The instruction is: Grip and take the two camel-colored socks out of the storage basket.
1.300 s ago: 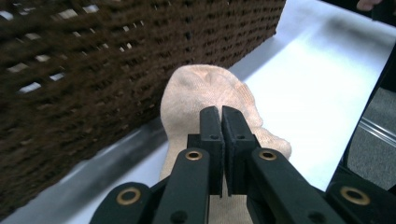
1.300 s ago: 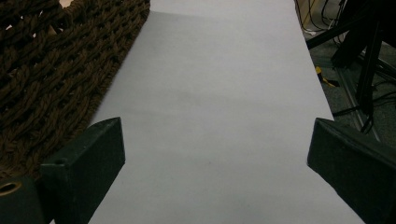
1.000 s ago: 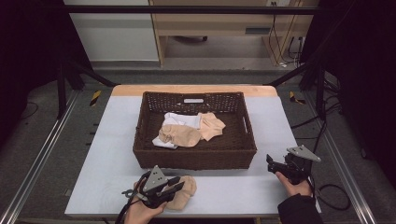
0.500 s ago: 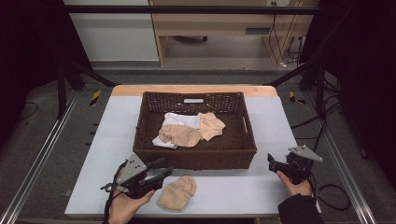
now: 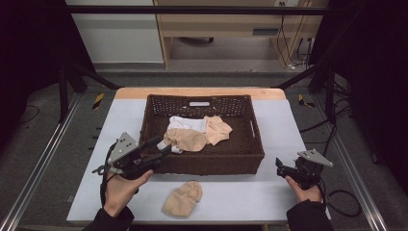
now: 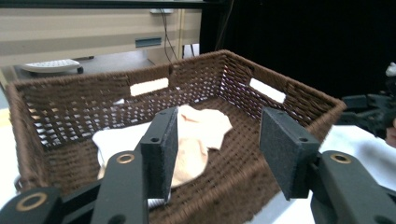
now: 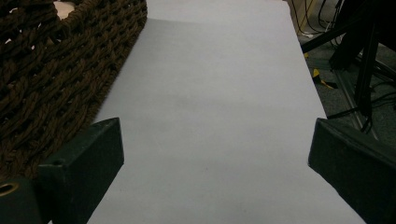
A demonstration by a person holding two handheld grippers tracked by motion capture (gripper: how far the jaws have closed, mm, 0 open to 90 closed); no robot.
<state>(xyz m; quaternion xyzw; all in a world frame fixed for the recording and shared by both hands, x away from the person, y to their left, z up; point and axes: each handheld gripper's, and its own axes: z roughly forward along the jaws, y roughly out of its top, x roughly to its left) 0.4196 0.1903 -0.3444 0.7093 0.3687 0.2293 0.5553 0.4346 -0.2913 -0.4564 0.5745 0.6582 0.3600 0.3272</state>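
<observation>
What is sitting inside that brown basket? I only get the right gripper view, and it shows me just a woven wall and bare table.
Observer: A beige sock, a second beige one and a white cloth lie in the basket.
Operator: Is anything outside it?
Observer: Yes, another beige sock lies on the table in front of the basket.
Operator: And the other hand?
Observer: The left gripper is at the basket's near left corner, jaws open, empty, pointing in over the rim.
</observation>
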